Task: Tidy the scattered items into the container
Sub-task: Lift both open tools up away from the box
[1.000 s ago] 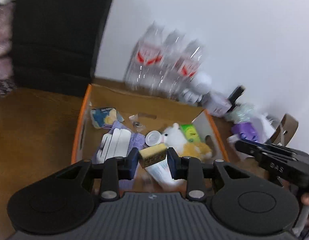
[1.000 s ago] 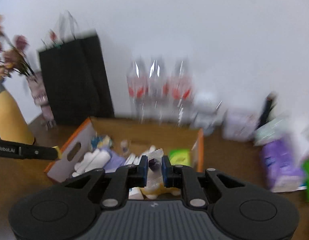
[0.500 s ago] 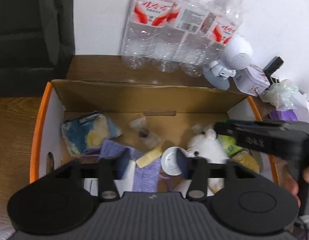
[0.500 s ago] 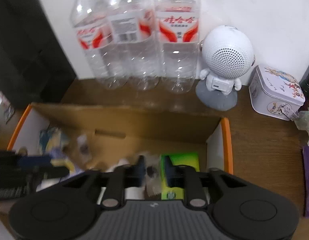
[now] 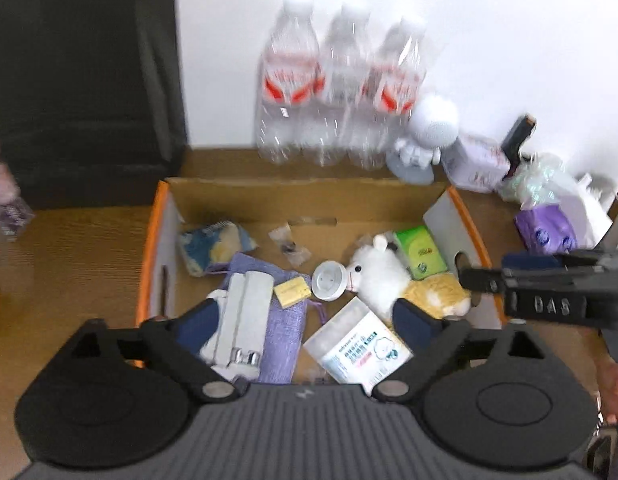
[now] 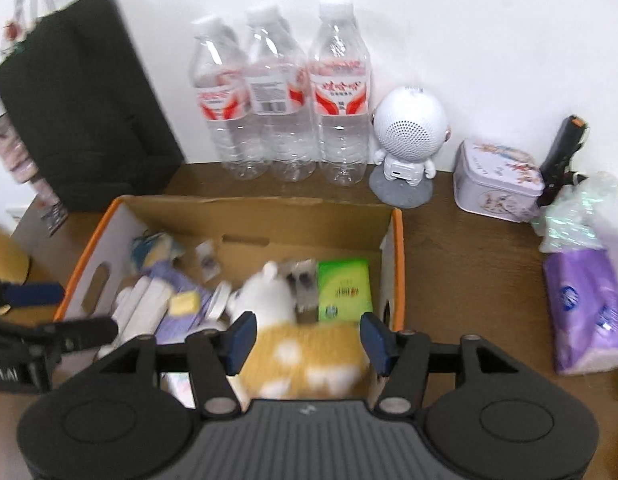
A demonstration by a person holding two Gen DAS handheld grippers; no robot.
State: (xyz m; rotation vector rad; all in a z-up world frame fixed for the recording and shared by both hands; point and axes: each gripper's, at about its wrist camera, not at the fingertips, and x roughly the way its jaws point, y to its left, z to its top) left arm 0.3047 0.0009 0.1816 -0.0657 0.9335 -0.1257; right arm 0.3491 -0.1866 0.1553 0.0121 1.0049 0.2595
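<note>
The cardboard box (image 5: 149, 264) with an orange rim (image 6: 397, 264) holds several items. A small yellow block (image 5: 293, 293) lies on a purple pouch (image 5: 285, 320), beside a white cap (image 5: 329, 280) and a white plush (image 5: 375, 276). My left gripper (image 5: 307, 320) hangs above the box's near side, its jaws opening wide with nothing pressed between them. My right gripper (image 6: 307, 336) hovers over an orange and white plush (image 6: 305, 350), its jaws opening and gripping nothing. A small clear packet (image 6: 303, 284), blurred, lies between the white plush and a green pack (image 6: 343, 290).
Three water bottles (image 6: 281, 96) stand against the wall behind the box, with a white robot speaker (image 6: 407, 136) and a tin (image 6: 497, 180) to their right. A black bag (image 6: 81, 100) stands at the left. A purple tissue pack (image 6: 585, 308) lies at the right.
The left gripper let go of the yellow block, which now lies in the box, and its jaws spread wide. The right gripper opened and released the small clear packet into the box.
</note>
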